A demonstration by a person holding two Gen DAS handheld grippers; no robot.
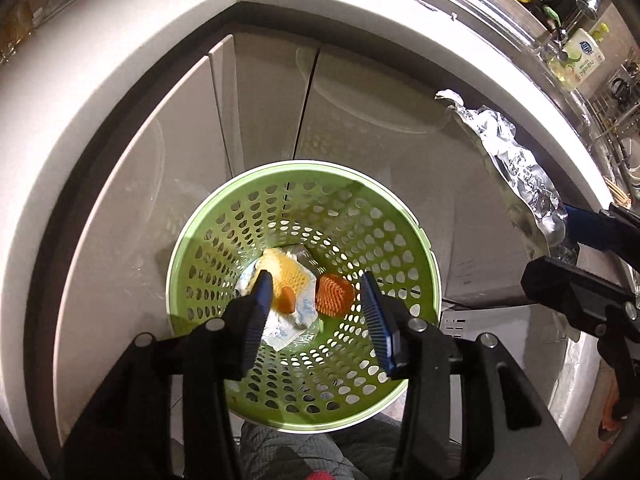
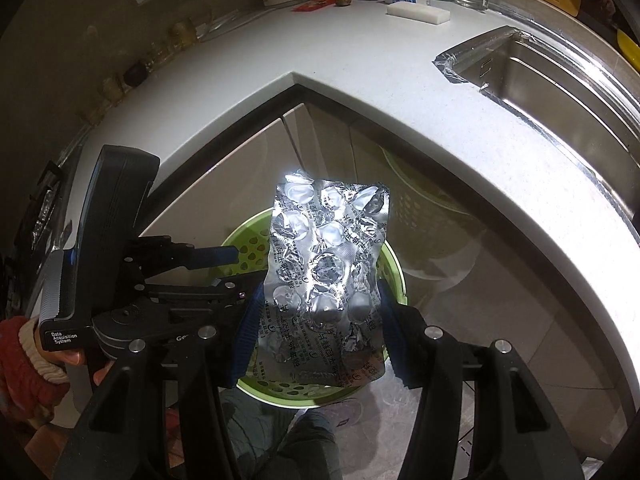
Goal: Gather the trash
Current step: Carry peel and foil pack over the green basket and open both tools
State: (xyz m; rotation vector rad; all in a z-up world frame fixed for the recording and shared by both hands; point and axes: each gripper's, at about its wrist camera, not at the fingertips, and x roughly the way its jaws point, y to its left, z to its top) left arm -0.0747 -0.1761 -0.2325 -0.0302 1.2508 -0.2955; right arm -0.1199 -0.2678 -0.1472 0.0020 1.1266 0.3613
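Left gripper [image 1: 316, 296] fingers apart, empty, over green basket [image 1: 400, 216] on floor. Right gripper [image 2: 320, 332] fingers clamping foil blister pack [image 2: 326, 276]. White corner worktop [image 2: 360, 60], steel sink [image 2: 560, 76], pale cabinet doors [image 1: 268, 108] behind.

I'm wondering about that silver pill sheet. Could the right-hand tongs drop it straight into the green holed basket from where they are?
Probably yes. The right tongs hold the silver foil blister sheet above the green perforated plastic basket, whose mouth is uncovered; only the open left tongs hang nearby.

The basket [image 1: 304, 208] stands before the cabinet doors [image 1: 276, 96], under the counter corner [image 2: 320, 52], seemingly holding scraps [image 1: 288, 280].
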